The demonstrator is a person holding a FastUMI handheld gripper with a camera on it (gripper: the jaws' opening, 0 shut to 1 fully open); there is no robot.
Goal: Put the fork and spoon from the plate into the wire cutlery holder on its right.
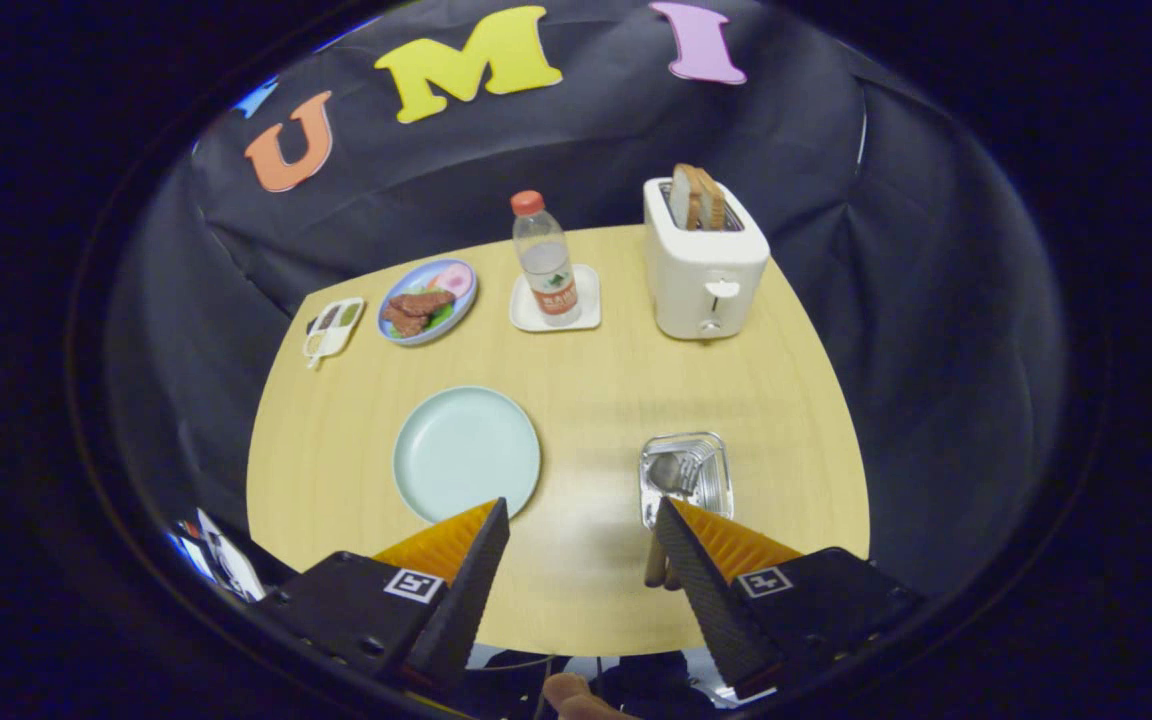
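Between my two fingers lies bare table (576,580): my tongs (581,515) stand wide apart and hold nothing. Just behind my right finger a pair of brown handles (656,565) sticks out toward me; their long axis runs from me away into the wire cutlery holder (686,478), which sits just ahead of that finger. Inside the holder I see the spoon (669,470) bowl and some metal tines beside it, so the working ends point away from me and the handles point back; I cannot tell the fork apart clearly in there. Ahead of my left finger, to the left of the holder, rests the pale green plate (467,453), its face bare. Farther off, a water bottle (545,258) stands upright on a small white tray (556,300), with a white toaster (704,262) holding bread slices to its right. To the bottle's left are a blue plate of food (428,301) and a little divided sauce dish (334,327).
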